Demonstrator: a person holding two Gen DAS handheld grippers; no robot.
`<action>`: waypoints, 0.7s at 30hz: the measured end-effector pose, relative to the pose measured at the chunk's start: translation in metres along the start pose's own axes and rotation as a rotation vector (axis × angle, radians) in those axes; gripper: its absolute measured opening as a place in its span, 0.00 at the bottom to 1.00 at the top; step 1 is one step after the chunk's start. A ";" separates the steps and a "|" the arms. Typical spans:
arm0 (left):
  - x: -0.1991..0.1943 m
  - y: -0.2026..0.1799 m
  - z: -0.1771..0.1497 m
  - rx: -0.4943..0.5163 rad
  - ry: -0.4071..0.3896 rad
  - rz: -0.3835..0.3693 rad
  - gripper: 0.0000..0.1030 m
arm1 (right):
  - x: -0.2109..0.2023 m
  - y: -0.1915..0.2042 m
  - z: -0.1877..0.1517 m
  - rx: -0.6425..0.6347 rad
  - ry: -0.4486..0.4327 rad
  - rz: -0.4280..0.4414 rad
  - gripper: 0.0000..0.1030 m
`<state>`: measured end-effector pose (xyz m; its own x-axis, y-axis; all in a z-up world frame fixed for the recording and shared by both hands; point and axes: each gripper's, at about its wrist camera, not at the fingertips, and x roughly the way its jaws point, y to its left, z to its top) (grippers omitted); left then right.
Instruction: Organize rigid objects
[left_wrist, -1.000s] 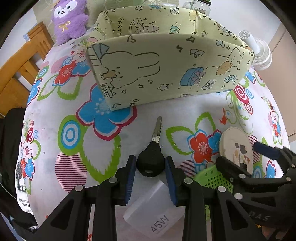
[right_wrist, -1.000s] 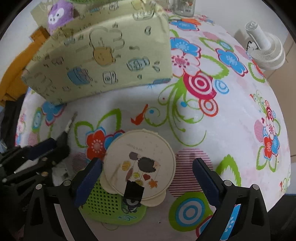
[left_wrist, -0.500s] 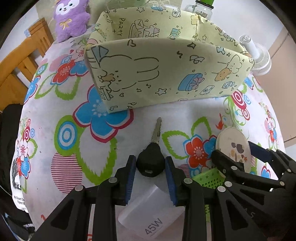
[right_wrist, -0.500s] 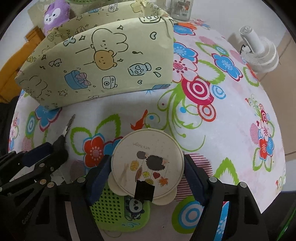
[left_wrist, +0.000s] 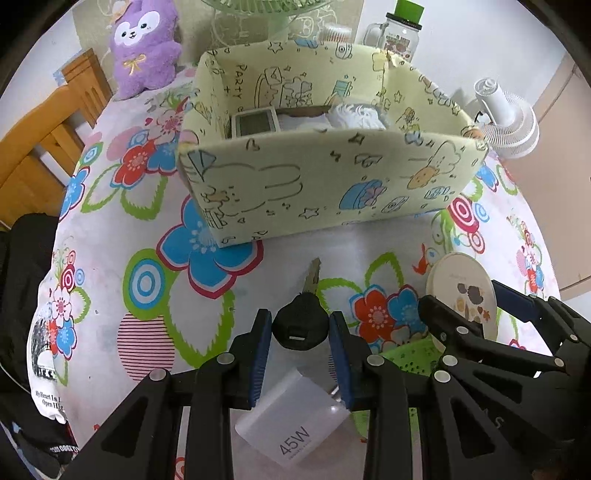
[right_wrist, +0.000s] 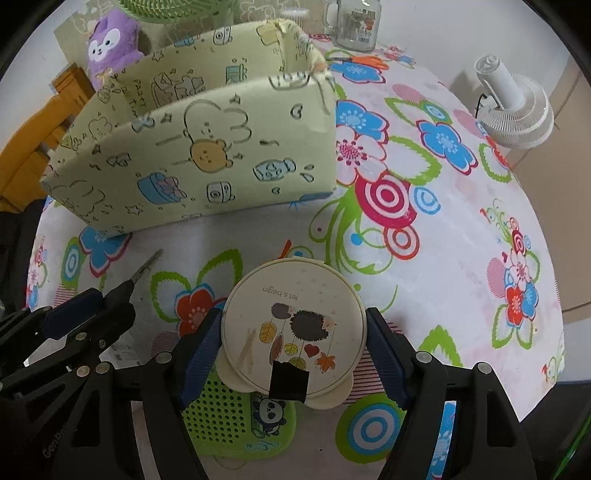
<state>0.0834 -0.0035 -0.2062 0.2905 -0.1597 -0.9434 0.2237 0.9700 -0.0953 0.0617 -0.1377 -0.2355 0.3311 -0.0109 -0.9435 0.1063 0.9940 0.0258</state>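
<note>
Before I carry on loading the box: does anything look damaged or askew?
The storage box has a frayed, torn top corner at its far right, and its walls bow out of square. Otherwise nothing is spilled; the key and round case sit squarely in the grippers.

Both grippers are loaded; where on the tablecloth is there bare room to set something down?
Free: the cloth right of the storage box, toward the white fan, and left of the key. Crowded: around the green case, charger and round compact.

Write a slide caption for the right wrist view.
Right gripper fingers clamp a round hedgehog-print case near the yellow cartoon box.
</note>
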 end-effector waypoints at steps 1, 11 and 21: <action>-0.002 -0.002 0.000 -0.001 -0.002 0.002 0.31 | -0.002 0.000 0.001 0.000 -0.003 0.003 0.75; -0.015 -0.012 0.004 0.008 -0.004 0.033 0.31 | -0.018 -0.005 0.005 -0.017 -0.020 0.010 0.75; -0.032 -0.020 0.008 -0.003 -0.028 0.050 0.31 | -0.035 -0.011 0.013 -0.031 -0.039 0.018 0.75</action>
<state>0.0770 -0.0193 -0.1711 0.3270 -0.1162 -0.9379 0.2059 0.9773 -0.0493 0.0608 -0.1501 -0.1990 0.3694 0.0038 -0.9293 0.0707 0.9970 0.0321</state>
